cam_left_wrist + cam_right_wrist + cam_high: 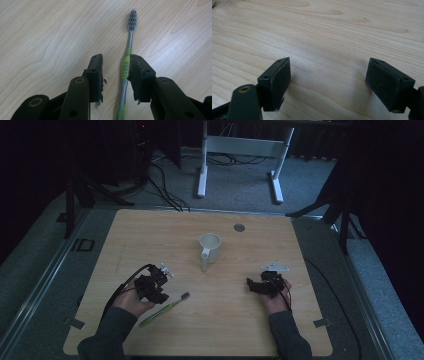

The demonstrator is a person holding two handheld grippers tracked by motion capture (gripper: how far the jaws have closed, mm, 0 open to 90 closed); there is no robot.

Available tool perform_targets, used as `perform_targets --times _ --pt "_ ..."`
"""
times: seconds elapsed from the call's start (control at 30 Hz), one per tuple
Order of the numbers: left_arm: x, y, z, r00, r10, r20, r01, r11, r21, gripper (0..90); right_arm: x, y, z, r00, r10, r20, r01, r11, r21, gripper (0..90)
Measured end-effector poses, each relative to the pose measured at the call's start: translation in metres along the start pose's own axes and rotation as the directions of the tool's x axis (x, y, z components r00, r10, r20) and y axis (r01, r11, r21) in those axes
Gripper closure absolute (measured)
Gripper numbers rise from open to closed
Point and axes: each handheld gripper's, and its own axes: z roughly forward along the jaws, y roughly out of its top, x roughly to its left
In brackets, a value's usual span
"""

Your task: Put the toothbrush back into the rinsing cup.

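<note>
Straddling the green-and-grey plastic toothbrush (126, 67) on the pale wooden surface (230, 320), the left gripper (115, 75) holds its jaws partly open along the handle, bristles far; the right gripper (342, 82) gapes wide, empty.

Both forearms come in from the near edge in dark sleeves, each hand wrapped around a black gripper held low over the surface. The left hand (131, 302) sits at the near left, its left gripper (152, 286) angled toward the far right; in the left gripper view (115, 75) its jaws stand partly apart with a narrow gap. The right hand (276, 301) sits at the near right, its right gripper (263, 285) pointing left and slightly far; in the right gripper view (337, 83) its jaws are spread wide with nothing between them.
</note>
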Motion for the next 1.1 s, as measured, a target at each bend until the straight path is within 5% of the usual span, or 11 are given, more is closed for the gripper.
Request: perform_targets --times 1.1 --pt "-0.006 0.007 0.015 0.9976 0.030 0.062 -0.036 0.9941 0.102 67.0 0.000 0.000 0.000 1.0000 0.000 0.000 0.000 1.000 0.000 19.8"
